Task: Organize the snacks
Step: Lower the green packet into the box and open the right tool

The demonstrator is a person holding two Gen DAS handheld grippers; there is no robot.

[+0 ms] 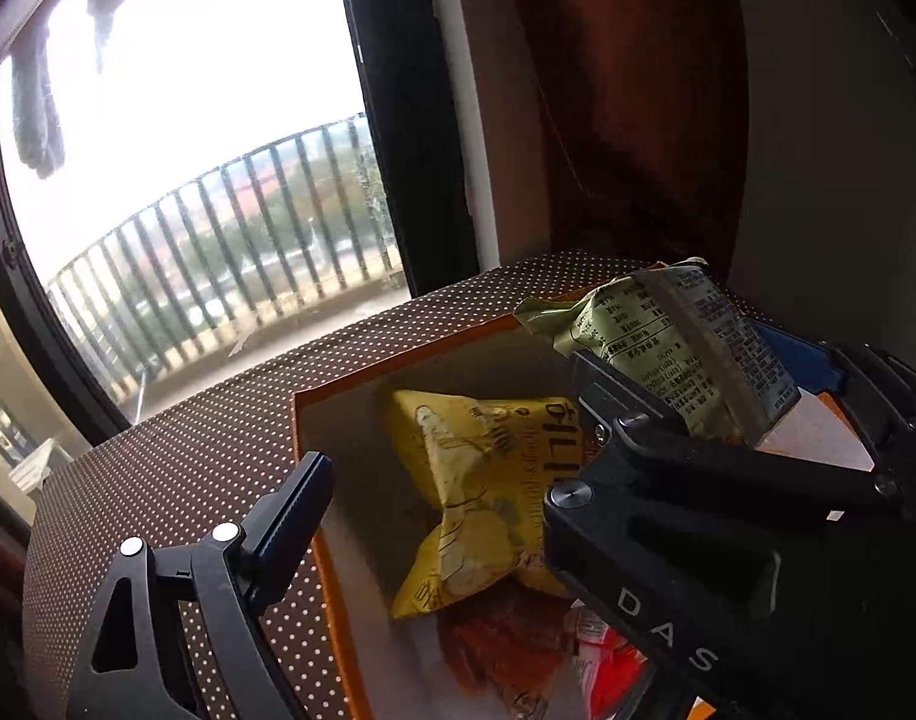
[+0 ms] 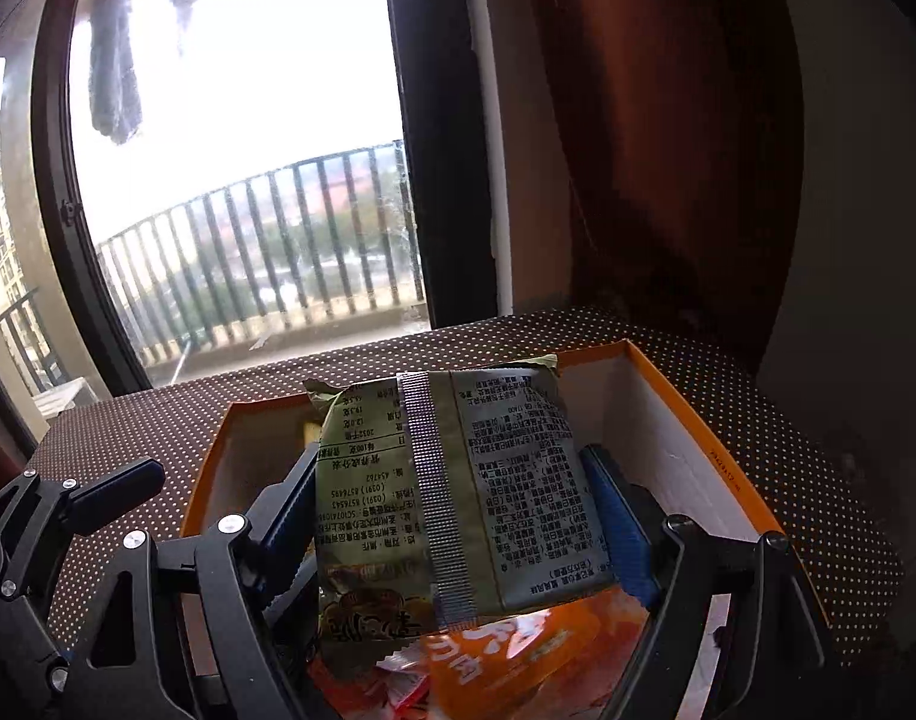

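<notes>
Brown cloth with fine white dots covers the table [image 2: 728, 372], which runs up to a big window [image 1: 206, 120] with a dark frame; beyond the glass stand a black balcony railing [image 2: 290, 240] and hazy trees, and a grey cloth hangs at 11 o'clock. A reddish curtain [image 2: 668, 150] falls at 1 o'clock beside a pale wall.

Nearest in the right wrist view, the right gripper [image 2: 452, 516] pinches a green snack packet [image 2: 458, 498] by its two side edges, blue pads pressed against it. The packet is held over the orange-rimmed box [image 2: 686, 396], printed back toward the camera, its long axis and ribbed centre seam running from 6 toward 12 o'clock, tipped slightly left. Under it lie an orange packet [image 2: 518, 648] and small red-and-white wrappers.

The left gripper [image 1: 452, 432] stands spread wide with nothing between its fingers, over the box's left part, where a yellow packet [image 1: 476, 492] lies crumpled at 6 o'clock. From there the right gripper crosses in front, hiding the box's right side.
</notes>
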